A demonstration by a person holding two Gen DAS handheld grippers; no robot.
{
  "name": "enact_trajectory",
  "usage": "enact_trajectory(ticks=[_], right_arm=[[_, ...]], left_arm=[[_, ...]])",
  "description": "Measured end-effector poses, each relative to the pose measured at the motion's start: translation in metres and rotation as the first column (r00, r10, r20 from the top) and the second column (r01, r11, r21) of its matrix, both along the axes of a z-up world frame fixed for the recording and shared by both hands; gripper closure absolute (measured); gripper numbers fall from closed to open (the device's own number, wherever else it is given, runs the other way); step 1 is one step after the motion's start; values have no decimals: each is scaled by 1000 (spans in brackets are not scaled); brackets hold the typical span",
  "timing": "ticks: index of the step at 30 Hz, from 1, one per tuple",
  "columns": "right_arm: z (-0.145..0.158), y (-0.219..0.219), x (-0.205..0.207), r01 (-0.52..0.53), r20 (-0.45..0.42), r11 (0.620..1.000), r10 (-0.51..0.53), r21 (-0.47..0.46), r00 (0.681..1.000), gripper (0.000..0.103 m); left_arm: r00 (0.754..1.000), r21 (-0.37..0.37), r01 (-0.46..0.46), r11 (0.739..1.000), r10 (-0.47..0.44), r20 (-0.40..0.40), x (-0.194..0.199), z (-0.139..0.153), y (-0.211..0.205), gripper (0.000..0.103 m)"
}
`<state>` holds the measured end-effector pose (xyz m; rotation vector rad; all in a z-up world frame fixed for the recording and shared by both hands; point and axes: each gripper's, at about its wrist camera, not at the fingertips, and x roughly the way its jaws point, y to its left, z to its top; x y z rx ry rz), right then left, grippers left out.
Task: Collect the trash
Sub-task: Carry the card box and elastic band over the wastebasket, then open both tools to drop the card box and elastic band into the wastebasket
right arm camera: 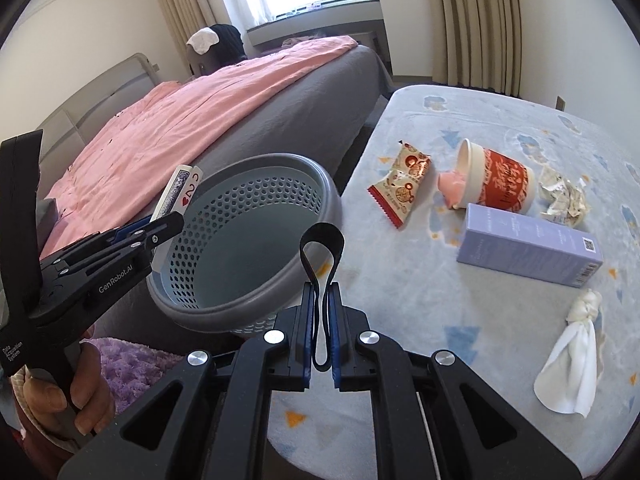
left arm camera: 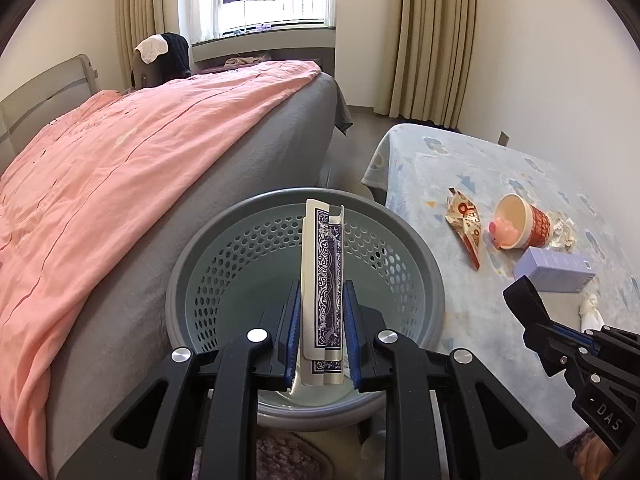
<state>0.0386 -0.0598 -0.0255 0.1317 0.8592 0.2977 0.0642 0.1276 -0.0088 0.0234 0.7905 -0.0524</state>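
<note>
My left gripper (left arm camera: 322,292) is shut on a folded playing card (left arm camera: 324,272) with a blue patterned back, held upright over the grey perforated basket (left arm camera: 412,240). The card (right arm camera: 182,192) and left gripper (right arm camera: 160,232) also show in the right wrist view, at the basket's (right arm camera: 320,208) left rim. My right gripper (right arm camera: 321,292) is shut on a black loop band (right arm camera: 322,240), near the basket's right rim above the table edge. On the table lie a snack wrapper (right arm camera: 400,184), a tipped red cup (right arm camera: 500,180) with pink contents, crumpled paper (right arm camera: 562,198), a lilac box (right arm camera: 528,246) and a knotted white tissue (right arm camera: 572,364).
A bed with a pink cover (left arm camera: 120,152) stands left of the basket. The table has a light blue patterned cloth (right arm camera: 480,320). A purple rug (right arm camera: 132,364) lies on the floor below. Curtains and a window are at the back.
</note>
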Motion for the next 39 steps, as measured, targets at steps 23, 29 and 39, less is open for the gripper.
enact_trajectory(ticks=[23, 29, 39], right_arm=[[-7, 61, 75, -130, 13, 991, 129, 27, 992, 93], [-14, 70, 86, -147, 3, 989, 147, 26, 989, 92], [-11, 72, 84, -139, 30, 990, 139, 1, 990, 58]], left_arm=[[989, -61, -110, 992, 104, -103, 34, -38, 43, 83], [988, -75, -130, 989, 122, -98, 34, -36, 47, 79], [981, -71, -177, 982, 171, -87, 32, -33, 55, 55]])
